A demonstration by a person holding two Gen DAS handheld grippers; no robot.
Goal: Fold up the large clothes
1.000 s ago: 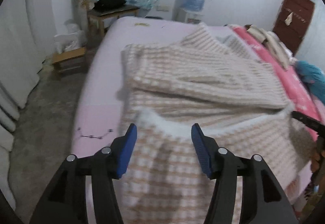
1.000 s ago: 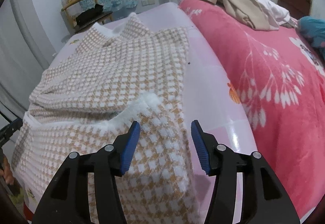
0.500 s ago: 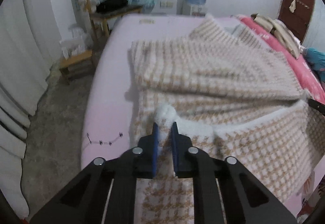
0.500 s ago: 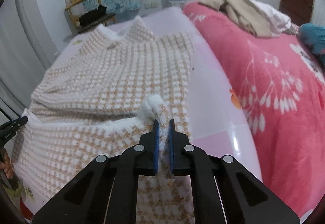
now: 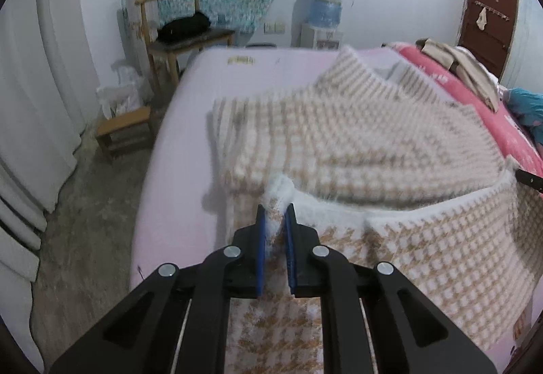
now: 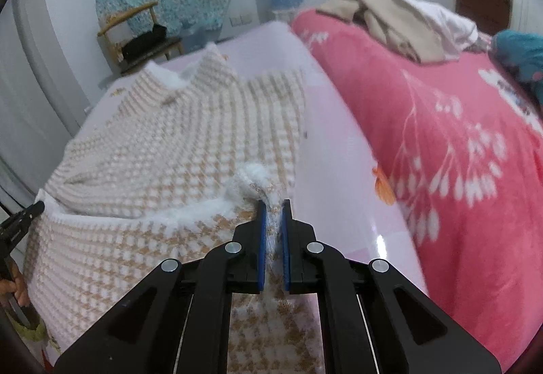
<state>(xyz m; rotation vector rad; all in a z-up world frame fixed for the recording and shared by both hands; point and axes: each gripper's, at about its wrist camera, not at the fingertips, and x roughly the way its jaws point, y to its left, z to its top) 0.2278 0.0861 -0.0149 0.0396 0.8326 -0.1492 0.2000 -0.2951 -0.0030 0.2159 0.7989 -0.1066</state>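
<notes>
Left gripper [image 5: 275,209] clamped on fuzzy hem of checked sweater [image 5: 356,143]; right gripper [image 6: 272,204] likewise. Pinched fabric hidden between pads; sweater ahead motion-blurred.

I found nothing I could read in either wrist view. A small yellowish label [image 5: 241,60] lay on the pink mattress [image 5: 190,123] toward twelve o'clock from the left gripper, but its print was too blurred to make out. The water dispenser [image 5: 324,34] at about one o'clock carried a front panel whose markings were equally illegible to me.
</notes>
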